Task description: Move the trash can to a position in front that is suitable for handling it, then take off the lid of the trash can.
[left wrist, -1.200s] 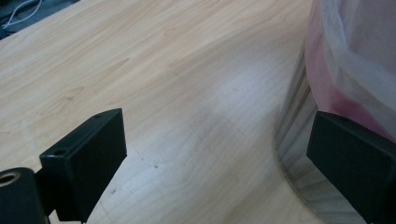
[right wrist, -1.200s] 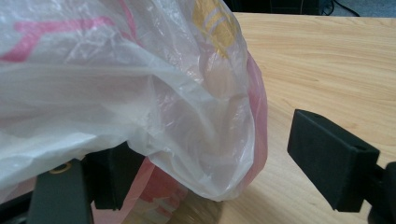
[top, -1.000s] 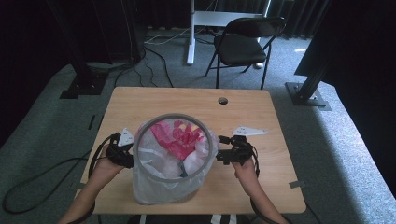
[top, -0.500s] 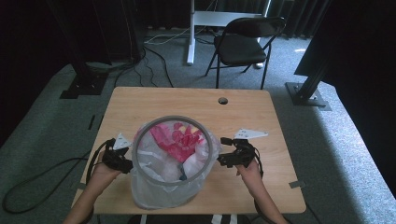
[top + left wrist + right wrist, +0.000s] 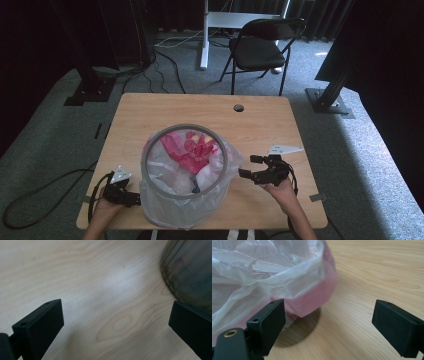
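On the pale wooden table [image 5: 150, 107], both the left gripper [image 5: 131, 198] and the right gripper [image 5: 248, 166] have just been opening, jaws wide and empty, flanking the grey-rimmed bin lined with a clear plastic bag [image 5: 184, 192] holding pink gloves [image 5: 190, 150].

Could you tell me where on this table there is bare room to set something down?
The far half of the table, between the bin and the cable hole, is bare. The near strip is crowded by the left gripper and right gripper.
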`<state>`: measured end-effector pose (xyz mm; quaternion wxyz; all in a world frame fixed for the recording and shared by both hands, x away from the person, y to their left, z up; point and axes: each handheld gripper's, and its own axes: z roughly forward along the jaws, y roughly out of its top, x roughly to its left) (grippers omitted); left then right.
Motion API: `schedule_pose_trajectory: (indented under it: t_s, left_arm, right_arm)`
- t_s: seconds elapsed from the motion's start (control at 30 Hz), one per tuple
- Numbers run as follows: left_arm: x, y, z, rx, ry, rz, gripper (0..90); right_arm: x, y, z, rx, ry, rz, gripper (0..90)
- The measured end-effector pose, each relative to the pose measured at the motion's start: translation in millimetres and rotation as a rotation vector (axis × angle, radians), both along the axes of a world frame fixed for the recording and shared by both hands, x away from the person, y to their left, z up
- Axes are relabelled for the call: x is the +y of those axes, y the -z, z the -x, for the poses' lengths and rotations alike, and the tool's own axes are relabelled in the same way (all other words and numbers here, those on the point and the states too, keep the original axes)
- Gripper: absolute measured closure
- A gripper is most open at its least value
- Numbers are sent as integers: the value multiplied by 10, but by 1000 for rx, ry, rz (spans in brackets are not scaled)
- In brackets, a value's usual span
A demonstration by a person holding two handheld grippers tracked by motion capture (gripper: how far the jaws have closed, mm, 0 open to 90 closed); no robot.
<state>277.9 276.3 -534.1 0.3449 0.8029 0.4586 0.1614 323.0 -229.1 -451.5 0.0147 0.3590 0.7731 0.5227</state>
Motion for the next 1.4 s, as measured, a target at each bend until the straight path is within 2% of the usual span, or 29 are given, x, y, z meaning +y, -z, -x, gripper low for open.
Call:
schedule_pose_trajectory:
  t_s: [0.07, 0.17, 0.37, 0.5, 0.57, 0.67, 0.77, 0.87, 1.17, 1.4]
  left_arm:
    - [18, 13, 10, 1, -1, 16, 0]
    - [53, 12, 37, -22, 0, 29, 0]
    - [137, 46, 72, -39, -15, 60, 0]
    - [158, 88, 85, -28, -19, 46, 0]
    - [166, 83, 95, -37, -20, 46, 0]
    - [178, 92, 90, -29, -20, 49, 0]
    - [175, 97, 105, -35, 6, 71, 0]
    - [191, 97, 108, -34, 6, 83, 0]
    - [170, 103, 108, -22, 4, 71, 0]
    - [158, 105, 130, -19, 7, 52, 0]
  right_arm:
    - [-33, 5, 4, 3, 1, -7, 109]
    - [-121, -14, 27, -6, 15, -15, 109]
    - [-236, -139, 52, -36, 34, -30, 109]
    - [-283, -256, 38, -55, 54, -46, 109]
    - [-279, -323, 27, -73, 58, -38, 109]
    - [-237, -439, 12, -92, 49, -25, 109]
    - [-196, -565, -5, -103, 26, -44, 109]
    - [-129, -690, -36, -119, 12, -34, 109]
    - [93, -1036, -160, -183, -10, -8, 110]
    - [276, -1238, -262, -202, -47, -2, 113]
